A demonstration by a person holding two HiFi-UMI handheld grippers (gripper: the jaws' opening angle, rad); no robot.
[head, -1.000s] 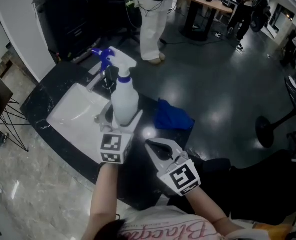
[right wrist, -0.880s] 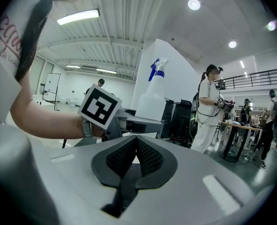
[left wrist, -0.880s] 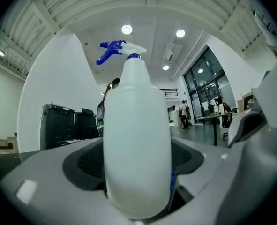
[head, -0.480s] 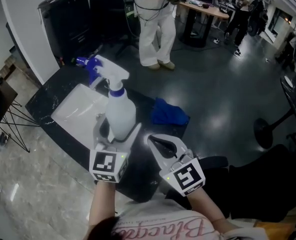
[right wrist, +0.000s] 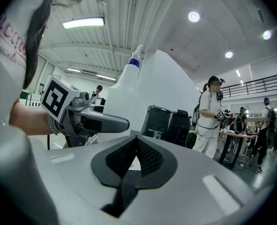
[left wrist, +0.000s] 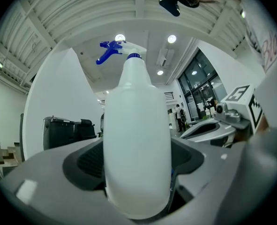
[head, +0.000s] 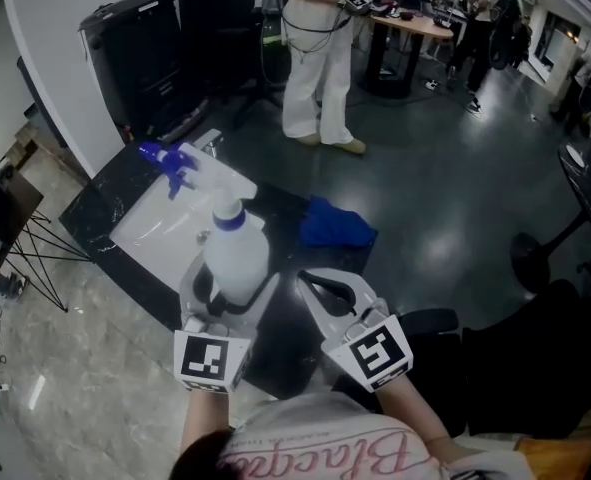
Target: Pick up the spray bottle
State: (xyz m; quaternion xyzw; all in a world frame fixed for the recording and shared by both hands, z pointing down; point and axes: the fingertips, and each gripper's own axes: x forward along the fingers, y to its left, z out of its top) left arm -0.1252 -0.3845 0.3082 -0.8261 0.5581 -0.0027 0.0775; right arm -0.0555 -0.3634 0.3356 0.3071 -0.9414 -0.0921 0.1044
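Left gripper (head: 231,290): jaws clamped wide on upright spray bottle (head: 237,256).
Right gripper (head: 303,284): jaws were together, held nothing, right of bottle.

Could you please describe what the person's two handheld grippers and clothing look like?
The left gripper and the right gripper are matching light-grey two-jaw tools with black textured pads. Each carries a white cube with black square markers. The person wears a pale shirt with red script lettering.
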